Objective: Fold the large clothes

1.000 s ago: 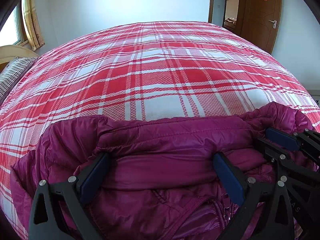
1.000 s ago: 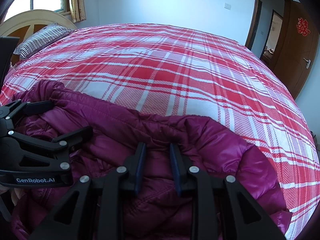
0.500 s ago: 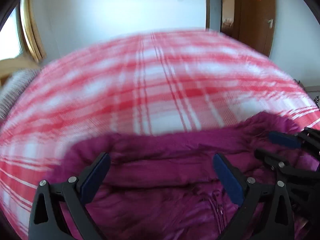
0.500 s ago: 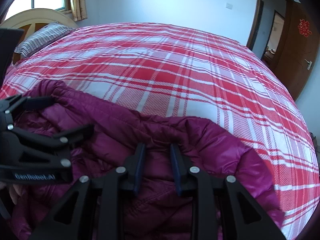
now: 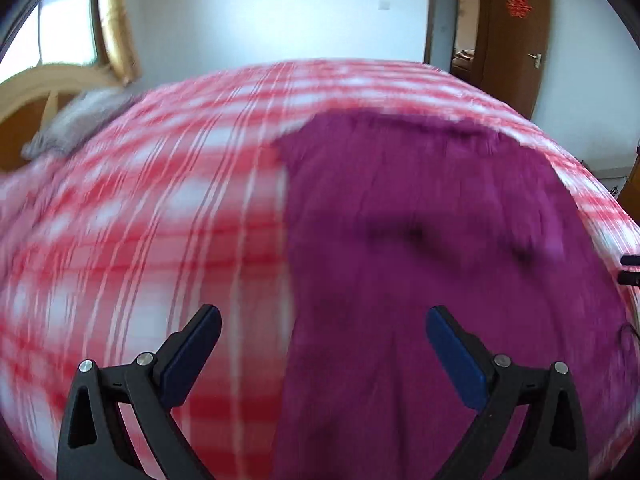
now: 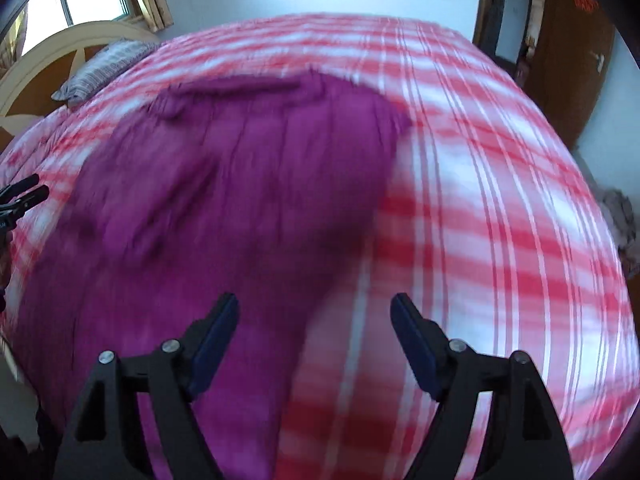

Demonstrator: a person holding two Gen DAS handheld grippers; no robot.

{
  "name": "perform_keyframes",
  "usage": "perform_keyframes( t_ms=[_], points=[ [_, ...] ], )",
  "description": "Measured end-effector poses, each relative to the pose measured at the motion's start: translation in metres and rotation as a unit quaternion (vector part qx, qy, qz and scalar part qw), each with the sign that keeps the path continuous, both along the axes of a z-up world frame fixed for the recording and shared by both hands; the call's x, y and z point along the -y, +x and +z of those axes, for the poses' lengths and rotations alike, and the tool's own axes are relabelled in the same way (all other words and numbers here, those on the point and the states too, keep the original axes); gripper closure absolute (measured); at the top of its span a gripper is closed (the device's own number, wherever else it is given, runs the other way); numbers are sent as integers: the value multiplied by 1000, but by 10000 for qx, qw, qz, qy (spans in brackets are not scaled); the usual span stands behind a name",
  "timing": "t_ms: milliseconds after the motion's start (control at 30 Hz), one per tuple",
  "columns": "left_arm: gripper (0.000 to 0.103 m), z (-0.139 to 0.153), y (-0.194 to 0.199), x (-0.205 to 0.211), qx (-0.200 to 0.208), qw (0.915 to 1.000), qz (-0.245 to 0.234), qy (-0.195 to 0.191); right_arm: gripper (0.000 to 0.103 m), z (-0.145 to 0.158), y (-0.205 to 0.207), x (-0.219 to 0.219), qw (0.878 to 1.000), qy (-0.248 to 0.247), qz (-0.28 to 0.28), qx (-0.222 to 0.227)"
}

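Bed [image 5: 132,216] with red-and-white plaid cover fills both views, heavily motion-blurred. Wooden headboard [image 6: 60,52] at the window-side end, striped pillow [image 6: 100,68] against it. Brown door [image 5: 516,36] with a red paper ornament on the far wall, open doorway beside it.

Purple jacket [image 5: 440,240] lies spread flat on the bed cover, running from the near edge toward the middle of the bed. In the left wrist view it takes the right half of the cover; in the right wrist view [image 6: 208,208] it takes the left half. Far end looks bunched, detail too blurred to read.

Left gripper [image 5: 322,344]: jaws wide apart, nothing pinched, blue pads clear of the fabric. Its right pad sits over the jacket, its left pad over bare plaid.

Right gripper [image 6: 314,340]: jaws have just been opening and now stand wide, released, nothing between the pads. Left pad over the jacket, right pad over plaid.

Each gripper's tips show at the edge of the other's view, well apart.
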State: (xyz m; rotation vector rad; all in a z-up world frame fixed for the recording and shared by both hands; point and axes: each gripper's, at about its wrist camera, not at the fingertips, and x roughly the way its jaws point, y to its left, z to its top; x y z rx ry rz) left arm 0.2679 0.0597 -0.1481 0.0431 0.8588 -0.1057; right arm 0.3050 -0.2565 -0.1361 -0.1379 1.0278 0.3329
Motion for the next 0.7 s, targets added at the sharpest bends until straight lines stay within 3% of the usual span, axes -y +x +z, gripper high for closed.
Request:
perform_keyframes(
  t_ms=[167,300,433,633,700],
  points=[
    [1,-30,-63,-24,-113,9997,188,-96,23,-20,-91,48,9988,244,-365,-218],
    [1,-43,-84,-27,-172,9991,254,-308,25,-32,-131,57,9971,441,-575,-250],
    [1,-45,-98,-13,-112,9992,84,-363,32,-38,-148,52,9967,530,-597,-159],
    [1,-55,-106,-2,-8,9999,-33,-135,37,-38,-144,60,9826,1629,-857,-238],
    [1,-55,-111,-4,-10,9999,-27,-132,39,-48,-138,54,9801,1631,-1080,-345]
  ],
)
